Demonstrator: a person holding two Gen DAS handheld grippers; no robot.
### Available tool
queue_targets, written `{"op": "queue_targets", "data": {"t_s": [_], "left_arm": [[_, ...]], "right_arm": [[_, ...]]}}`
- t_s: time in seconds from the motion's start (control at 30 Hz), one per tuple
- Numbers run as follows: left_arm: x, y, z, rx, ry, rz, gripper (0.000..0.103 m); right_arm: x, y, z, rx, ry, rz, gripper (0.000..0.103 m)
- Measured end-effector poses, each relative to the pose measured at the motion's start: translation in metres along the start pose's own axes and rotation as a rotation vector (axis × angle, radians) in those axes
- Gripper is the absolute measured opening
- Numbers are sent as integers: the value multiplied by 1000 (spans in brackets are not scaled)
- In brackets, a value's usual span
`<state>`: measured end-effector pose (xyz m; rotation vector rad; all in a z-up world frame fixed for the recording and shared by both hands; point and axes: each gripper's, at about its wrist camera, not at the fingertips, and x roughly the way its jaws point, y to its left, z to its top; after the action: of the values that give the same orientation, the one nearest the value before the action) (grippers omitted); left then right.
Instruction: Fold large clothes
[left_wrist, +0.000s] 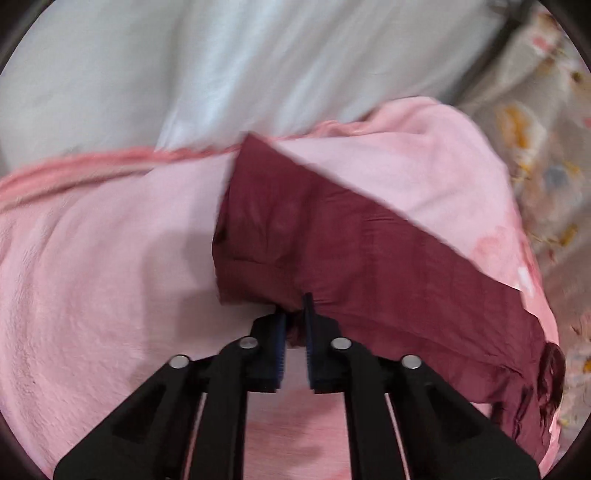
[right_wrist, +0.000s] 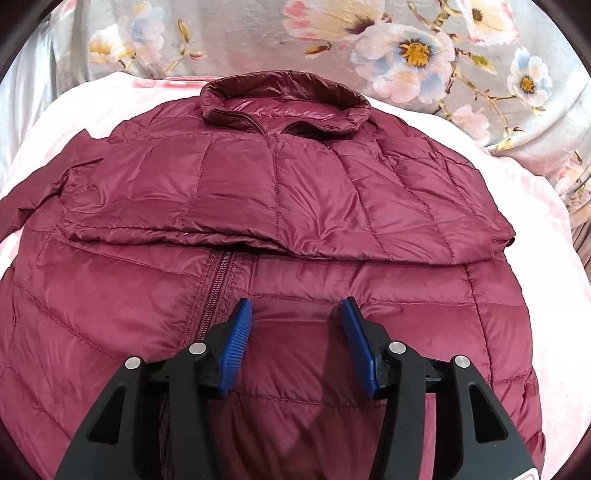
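A maroon quilted puffer jacket (right_wrist: 277, 192) lies front up on a pink blanket (right_wrist: 535, 221), collar (right_wrist: 284, 99) at the far side. One sleeve is folded across its chest. My right gripper (right_wrist: 295, 306) hovers open just over the lower front, right of the zipper (right_wrist: 218, 280), with nothing pinched. In the left wrist view, the jacket's other sleeve (left_wrist: 332, 240) stretches out over the pink blanket (left_wrist: 92, 258). My left gripper (left_wrist: 295, 314) is shut on the near edge of that sleeve's end, and maroon fabric shows between its fingertips.
A grey floral cloth (right_wrist: 406, 48) lies behind the jacket and appears again at the right as floral cloth (left_wrist: 546, 147). A pale white sheet (left_wrist: 184, 66) lies beyond the blanket's far edge. The left wrist view is blurred.
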<state>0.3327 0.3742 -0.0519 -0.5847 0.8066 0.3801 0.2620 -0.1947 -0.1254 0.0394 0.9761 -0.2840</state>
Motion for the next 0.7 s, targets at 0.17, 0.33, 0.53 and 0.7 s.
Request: {"op": "queue_targets", "data": {"t_s": [0.17, 0.33, 0.53, 0.7], "left_arm": [[-63, -100, -7, 209, -129, -102, 2], [-141, -236, -48, 444, -201, -340, 1], [-174, -371, -168, 695, -69, -596, 2], [-133, -409, -263, 754, 145, -649, 56]], "right_arm": [[0, -4, 0, 23, 0, 16, 51], [-13, -15, -1, 89, -44, 50, 51], [-39, -46, -14, 172, -69, 110, 52], [-56, -79, -31, 217, -72, 90, 58]]}}
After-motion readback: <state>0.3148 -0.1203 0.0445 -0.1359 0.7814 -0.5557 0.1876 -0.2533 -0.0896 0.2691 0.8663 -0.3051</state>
